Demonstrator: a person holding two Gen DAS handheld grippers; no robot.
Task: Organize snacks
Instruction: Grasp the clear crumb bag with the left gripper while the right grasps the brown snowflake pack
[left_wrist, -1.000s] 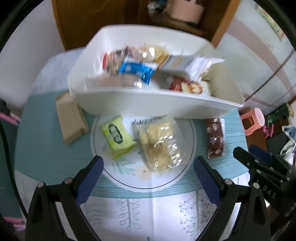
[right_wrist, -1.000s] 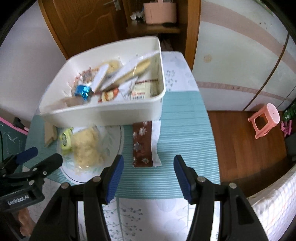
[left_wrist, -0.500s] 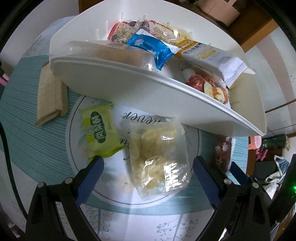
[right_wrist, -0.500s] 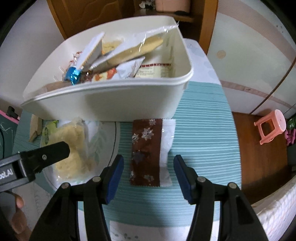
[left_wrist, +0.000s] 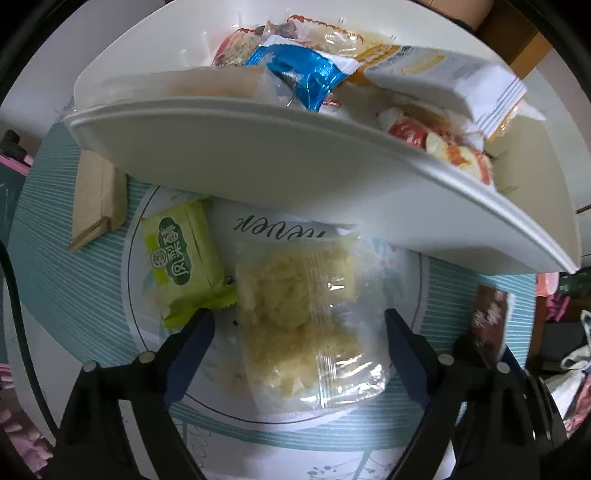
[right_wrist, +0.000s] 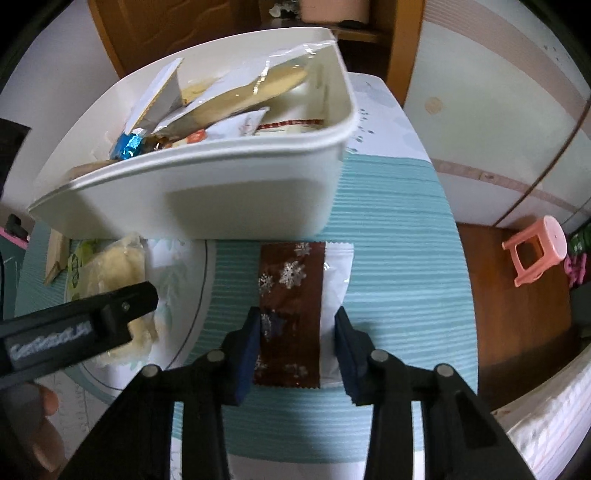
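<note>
Claws (right_wrist: 295, 343) closing, brown packet (right_wrist: 290, 317) between

**Room and surroundings**

Brown wooden floor (right_wrist: 517, 332) runs to the right of the table, with a small pink plastic stool (right_wrist: 535, 247) standing on it. Pale wall panel with a pinkish band (right_wrist: 491, 110) behind. Brown wooden door (right_wrist: 122, 29) at rear left. Daylight is dim and even.

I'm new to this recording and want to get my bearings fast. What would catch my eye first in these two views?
The big white bin, heaped with wrapped snacks, fills the back of both views. In front of it, the left claw straddles a clear bag of pale yellow snack lying on a round plate beside a green packet. The right claw, jaws just closing, brackets a brown snowflake packet on the teal mat.
</note>
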